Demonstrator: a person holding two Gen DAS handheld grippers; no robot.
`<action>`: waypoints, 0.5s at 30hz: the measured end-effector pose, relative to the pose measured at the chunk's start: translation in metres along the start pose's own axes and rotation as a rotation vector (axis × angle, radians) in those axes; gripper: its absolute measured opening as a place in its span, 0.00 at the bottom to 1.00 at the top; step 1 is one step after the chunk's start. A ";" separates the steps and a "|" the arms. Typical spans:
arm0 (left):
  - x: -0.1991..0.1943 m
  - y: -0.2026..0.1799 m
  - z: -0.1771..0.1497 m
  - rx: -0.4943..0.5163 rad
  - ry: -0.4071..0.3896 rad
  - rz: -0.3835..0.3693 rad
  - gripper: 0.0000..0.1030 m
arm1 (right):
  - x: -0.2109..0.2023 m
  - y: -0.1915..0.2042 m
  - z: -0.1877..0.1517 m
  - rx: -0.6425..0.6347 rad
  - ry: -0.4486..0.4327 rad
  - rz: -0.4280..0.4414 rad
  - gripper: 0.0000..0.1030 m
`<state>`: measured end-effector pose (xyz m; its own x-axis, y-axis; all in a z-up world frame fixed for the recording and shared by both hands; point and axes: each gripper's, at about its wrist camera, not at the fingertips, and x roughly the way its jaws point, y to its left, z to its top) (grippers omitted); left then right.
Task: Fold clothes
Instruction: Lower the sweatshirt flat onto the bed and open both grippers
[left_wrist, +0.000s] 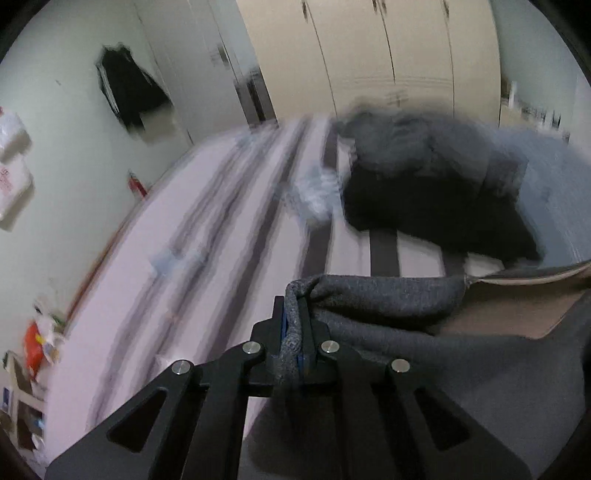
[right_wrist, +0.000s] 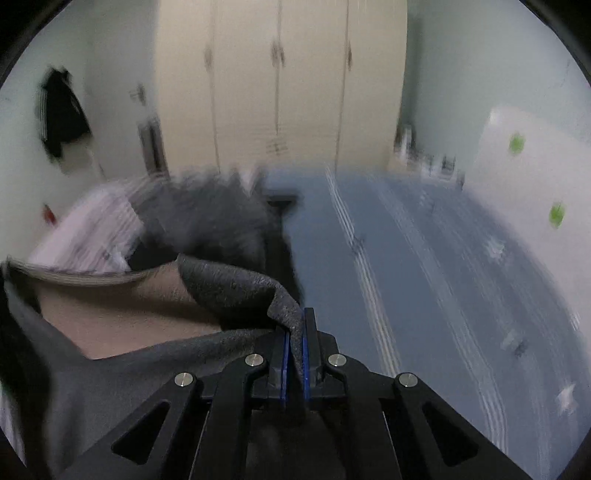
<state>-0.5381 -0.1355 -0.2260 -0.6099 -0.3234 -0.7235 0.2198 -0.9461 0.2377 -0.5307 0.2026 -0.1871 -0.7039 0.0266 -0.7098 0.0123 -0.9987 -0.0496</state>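
Observation:
A dark grey knit garment (left_wrist: 388, 299) with a pale tan lining hangs stretched between both grippers above the bed. My left gripper (left_wrist: 291, 314) is shut on one edge of it, the cloth bunched between the pads. In the right wrist view my right gripper (right_wrist: 294, 325) is shut on another edge of the same garment (right_wrist: 229, 288), which droops away to the left. Its lower part falls out of sight below both cameras.
A heap of dark clothes (left_wrist: 424, 184) lies further up the bed. The bed has a pink striped sheet (left_wrist: 207, 240) on the left and a blue cover (right_wrist: 424, 258) on the right. A cream wardrobe (right_wrist: 280, 81) stands behind. A black garment (left_wrist: 129, 88) hangs on the left wall.

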 end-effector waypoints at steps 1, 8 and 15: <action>0.026 -0.011 -0.012 0.007 0.030 0.005 0.03 | 0.028 0.005 -0.015 -0.022 0.026 -0.014 0.05; 0.075 -0.034 -0.007 0.005 -0.002 -0.012 0.03 | 0.111 0.001 -0.050 -0.010 0.074 -0.019 0.05; 0.111 -0.053 0.028 0.018 0.036 -0.034 0.04 | 0.154 0.004 -0.015 0.053 0.154 0.018 0.05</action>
<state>-0.6388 -0.1222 -0.3008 -0.5891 -0.2908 -0.7539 0.1853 -0.9568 0.2243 -0.6283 0.2033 -0.3076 -0.5862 0.0105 -0.8101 -0.0159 -0.9999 -0.0015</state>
